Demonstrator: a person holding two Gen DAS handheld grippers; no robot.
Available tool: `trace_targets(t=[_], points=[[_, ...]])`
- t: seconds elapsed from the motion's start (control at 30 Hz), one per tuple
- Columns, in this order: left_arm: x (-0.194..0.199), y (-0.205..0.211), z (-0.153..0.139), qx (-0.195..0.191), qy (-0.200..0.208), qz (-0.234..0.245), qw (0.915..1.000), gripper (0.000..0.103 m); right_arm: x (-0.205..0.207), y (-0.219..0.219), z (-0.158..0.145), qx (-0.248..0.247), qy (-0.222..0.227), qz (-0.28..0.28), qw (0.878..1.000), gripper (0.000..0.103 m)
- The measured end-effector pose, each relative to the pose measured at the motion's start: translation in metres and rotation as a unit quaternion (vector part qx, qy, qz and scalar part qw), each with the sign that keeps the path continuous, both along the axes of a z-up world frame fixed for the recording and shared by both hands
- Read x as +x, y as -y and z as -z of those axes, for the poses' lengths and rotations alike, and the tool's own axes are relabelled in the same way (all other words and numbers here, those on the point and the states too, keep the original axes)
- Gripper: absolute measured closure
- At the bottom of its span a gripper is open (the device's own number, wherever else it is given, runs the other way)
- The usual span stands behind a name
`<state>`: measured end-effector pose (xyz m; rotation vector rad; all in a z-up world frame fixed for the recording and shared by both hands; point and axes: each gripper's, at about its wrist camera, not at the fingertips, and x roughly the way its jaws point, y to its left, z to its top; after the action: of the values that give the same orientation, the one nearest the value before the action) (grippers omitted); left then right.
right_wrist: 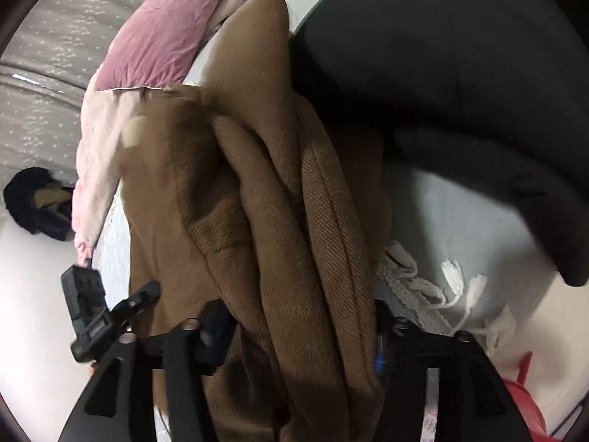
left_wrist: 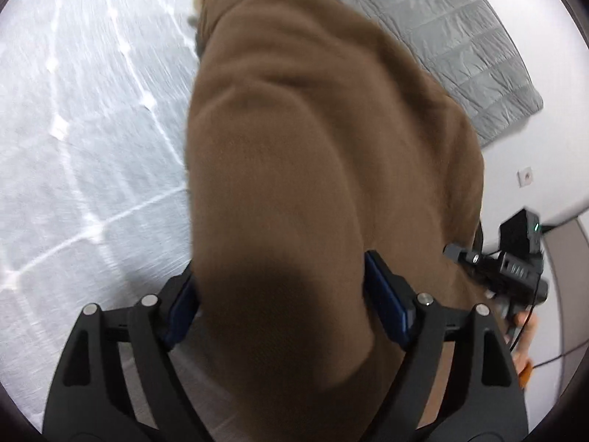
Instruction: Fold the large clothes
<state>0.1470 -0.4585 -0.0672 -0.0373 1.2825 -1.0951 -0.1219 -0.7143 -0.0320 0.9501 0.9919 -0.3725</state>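
The jaws of the left gripper (left_wrist: 283, 294) stood wide apart with the brown coat (left_wrist: 316, 154) bunched between them. The jaws of the right gripper (right_wrist: 305, 335) were apart too, around thick folds of the same coat, which lay across the white bed (left_wrist: 84, 118). A pink blanket (right_wrist: 165, 37) lay farther left, a dark garment (right_wrist: 460, 73) at the right.

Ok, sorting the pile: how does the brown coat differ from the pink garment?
The brown coat is darker, ribbed and bunched in thick folds up close; the pink garment is lighter, crinkled and lies further back. Both are unfolded.
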Motion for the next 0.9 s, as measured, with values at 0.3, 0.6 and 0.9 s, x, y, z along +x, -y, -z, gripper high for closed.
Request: trace_targets(t=[0.3,0.6,0.9], points=[[-0.040,-0.047,-0.062,0.085,0.171,-0.038,0.9809,0.018,-0.007,-0.062,-0.089,-0.247,-0.104,-0.070,0.961,0.041],[-0.117,-0.064,-0.080,0.171,0.212,-0.084,0.9585,0.016,-0.010,-0.149,-0.135,-0.317,-0.089,-0.123,0.936,0.040],[-0.160,-0.086,-0.073,0.194,0.209,-0.137,0.9487,0.016,-0.028,-0.203,-0.114,-0.333,-0.077,-0.109,0.934,0.036]])
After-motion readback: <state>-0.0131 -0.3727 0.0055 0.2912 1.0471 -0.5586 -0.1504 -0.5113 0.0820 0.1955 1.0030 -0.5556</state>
